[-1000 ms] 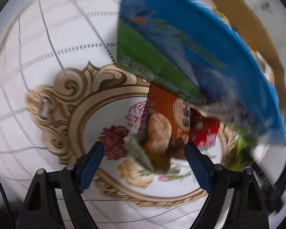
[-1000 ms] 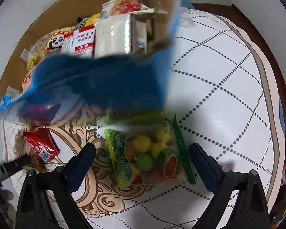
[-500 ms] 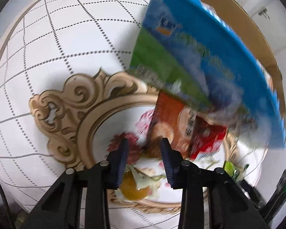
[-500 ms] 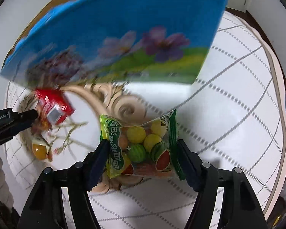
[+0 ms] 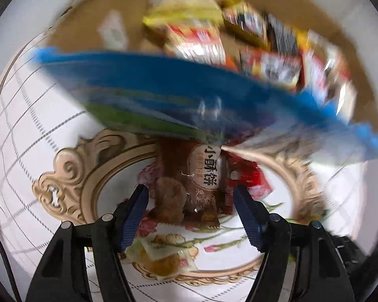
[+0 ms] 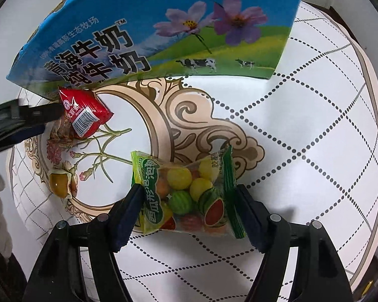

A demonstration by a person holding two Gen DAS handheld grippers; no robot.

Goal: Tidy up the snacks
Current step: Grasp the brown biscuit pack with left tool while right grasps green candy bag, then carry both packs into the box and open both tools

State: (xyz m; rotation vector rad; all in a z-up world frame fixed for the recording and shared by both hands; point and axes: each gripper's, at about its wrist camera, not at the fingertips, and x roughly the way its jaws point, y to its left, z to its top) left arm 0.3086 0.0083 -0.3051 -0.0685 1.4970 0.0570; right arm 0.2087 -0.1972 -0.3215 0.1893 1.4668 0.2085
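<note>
Left gripper (image 5: pixel 191 196) reopened, one brown packet (image 5: pixel 189 181)

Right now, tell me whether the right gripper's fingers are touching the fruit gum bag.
Touching. In the right wrist view, the right gripper has both fingers pressed against the side edges of the fruit gum bag, with no gap showing on either side.

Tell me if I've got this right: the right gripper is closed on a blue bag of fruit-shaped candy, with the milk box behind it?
Nearly. The candy bag is green and clear, not blue; the blue thing is the milk box. The right wrist view shows the right gripper clamping that bag.
</note>
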